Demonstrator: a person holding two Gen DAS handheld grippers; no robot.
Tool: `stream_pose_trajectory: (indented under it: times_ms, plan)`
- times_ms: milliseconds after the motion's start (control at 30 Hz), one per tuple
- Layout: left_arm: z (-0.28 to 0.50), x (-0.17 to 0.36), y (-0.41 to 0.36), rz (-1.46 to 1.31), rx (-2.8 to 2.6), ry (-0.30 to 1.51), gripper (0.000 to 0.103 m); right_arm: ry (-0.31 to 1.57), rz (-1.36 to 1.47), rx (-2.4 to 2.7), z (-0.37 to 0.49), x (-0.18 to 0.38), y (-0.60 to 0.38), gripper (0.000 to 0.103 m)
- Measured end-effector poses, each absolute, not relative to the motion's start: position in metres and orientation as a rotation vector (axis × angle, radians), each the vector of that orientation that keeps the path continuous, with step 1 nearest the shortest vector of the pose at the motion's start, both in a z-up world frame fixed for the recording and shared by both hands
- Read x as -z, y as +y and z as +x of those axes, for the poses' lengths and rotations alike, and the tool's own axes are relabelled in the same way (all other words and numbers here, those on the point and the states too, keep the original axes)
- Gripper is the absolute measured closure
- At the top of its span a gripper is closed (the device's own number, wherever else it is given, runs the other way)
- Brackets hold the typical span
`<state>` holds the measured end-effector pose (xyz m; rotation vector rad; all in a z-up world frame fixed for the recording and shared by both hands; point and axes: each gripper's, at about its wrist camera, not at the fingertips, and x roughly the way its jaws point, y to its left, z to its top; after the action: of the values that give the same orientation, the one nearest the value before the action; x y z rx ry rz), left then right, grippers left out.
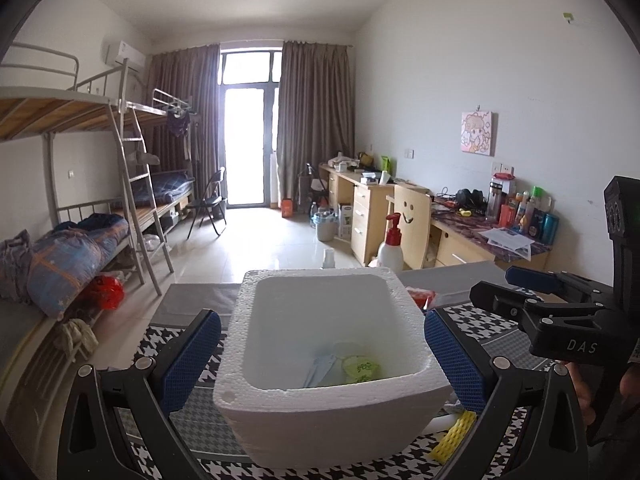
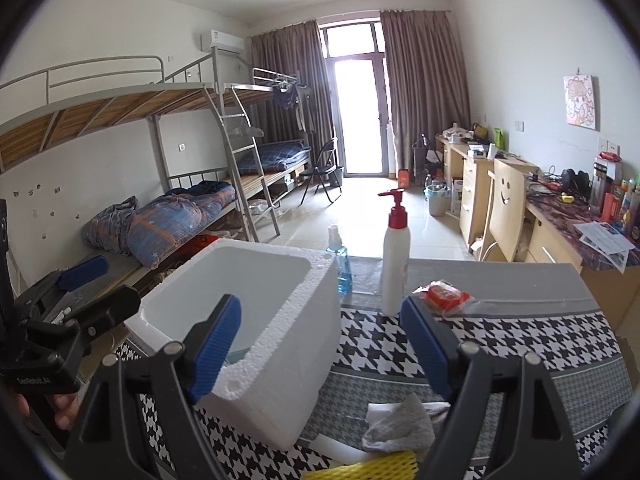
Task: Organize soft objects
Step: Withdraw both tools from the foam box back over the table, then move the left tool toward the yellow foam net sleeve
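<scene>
left gripper (image 1: 322,356) spread, right gripper (image 2: 320,344) spread

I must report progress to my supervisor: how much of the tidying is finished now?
Done: a few soft packets already lie inside the foam box. In hand: nothing; the right tongs are open and empty, and the left tongs straddle the box. Left: the yellow foam net, the grey cloth and the red packet are on the table.

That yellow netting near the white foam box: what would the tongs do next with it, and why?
Probably lower the right tongs, which stand open and empty, onto the yellow foam netting lying on the checked cloth beside the foam box and close on it. The box already holds a few soft pieces, while the netting and a grey rag lie outside.
</scene>
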<state>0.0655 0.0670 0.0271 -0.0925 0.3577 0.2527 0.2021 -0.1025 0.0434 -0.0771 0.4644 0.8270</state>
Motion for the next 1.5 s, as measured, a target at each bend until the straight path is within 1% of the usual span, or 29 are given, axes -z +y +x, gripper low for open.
stream_pose_trajectory:
  times_ms: [800, 833, 867, 933, 1500]
  plan:
    - [0.073, -0.026, 0.029, -0.074, -0.192, 0.386, 0.001, 0.468, -0.053, -0.781, 0.209, -0.033, -0.151, 0.017]
    - [0.073, -0.025, 0.028, -0.074, -0.191, 0.387, 0.001, 0.472, -0.051, -0.780, 0.209, -0.032, -0.153, 0.016]
    - [0.073, -0.025, 0.026, -0.075, -0.189, 0.389, 0.001, 0.472, -0.048, -0.779, 0.210, -0.032, -0.154, 0.012]
    - [0.073, -0.024, 0.023, -0.079, -0.184, 0.395, 0.001, 0.465, -0.048, -0.772, 0.210, -0.031, -0.156, 0.009]
    - [0.077, -0.007, -0.004, -0.083, -0.113, 0.421, 0.001, 0.490, -0.040, -0.727, 0.215, -0.018, -0.179, 0.009]
